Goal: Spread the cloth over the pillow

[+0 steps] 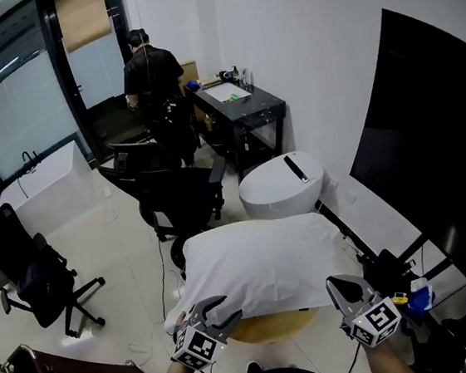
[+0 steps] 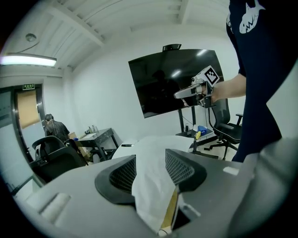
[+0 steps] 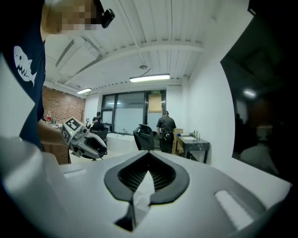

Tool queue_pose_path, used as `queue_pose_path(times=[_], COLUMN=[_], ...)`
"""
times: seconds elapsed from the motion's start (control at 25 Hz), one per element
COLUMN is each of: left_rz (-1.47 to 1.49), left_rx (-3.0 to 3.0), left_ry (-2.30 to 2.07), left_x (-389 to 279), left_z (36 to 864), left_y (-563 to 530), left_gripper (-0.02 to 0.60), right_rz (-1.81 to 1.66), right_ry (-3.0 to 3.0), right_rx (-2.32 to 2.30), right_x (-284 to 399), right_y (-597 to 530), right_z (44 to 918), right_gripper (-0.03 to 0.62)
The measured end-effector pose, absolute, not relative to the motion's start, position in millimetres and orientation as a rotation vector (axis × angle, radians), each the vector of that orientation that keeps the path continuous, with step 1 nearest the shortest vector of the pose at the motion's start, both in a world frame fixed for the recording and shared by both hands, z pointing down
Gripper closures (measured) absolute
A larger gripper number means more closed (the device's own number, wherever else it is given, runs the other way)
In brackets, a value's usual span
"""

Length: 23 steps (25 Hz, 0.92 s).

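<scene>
The right gripper [image 1: 343,288] pinches a thin fold of the white cloth [image 1: 263,266]; the left gripper [image 1: 219,310] clamps a thicker bunch of it. The cloth is draped over the pillow, which cannot be told apart beneath it, on a round wooden table [image 1: 274,326]. Beyond stand a white round stool [image 1: 282,188] and a black office chair [image 1: 179,192], and a big black screen [image 1: 439,158] crowds the right.

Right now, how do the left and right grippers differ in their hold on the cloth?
The left gripper holds a thick bunch of the cloth with its jaws well apart. The right gripper pinches only a thin fold, jaws nearly together. At the left gripper the cloth spills out below the jaws. At the right gripper only a small point of it shows between them. Both are shut on the same white cloth.
</scene>
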<state>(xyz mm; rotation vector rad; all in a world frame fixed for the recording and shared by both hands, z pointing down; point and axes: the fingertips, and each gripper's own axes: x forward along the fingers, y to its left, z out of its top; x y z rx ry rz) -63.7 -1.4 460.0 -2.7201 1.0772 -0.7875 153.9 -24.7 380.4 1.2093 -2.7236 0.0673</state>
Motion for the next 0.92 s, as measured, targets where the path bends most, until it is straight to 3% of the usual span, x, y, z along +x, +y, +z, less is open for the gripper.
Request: queue_pose_path(times=[0.92], left_rz=[-0.799], left_rx=[-2.653], left_ry=[1.25], left_x=[-38], left_z=[439], left_y=[49], left_gripper=[0.394], right_rz=[0.177], right_ry=[-2.824], right_rx=[0.983], right_x=[170], right_y=[38], right_z=[388], right_gripper=[0.588])
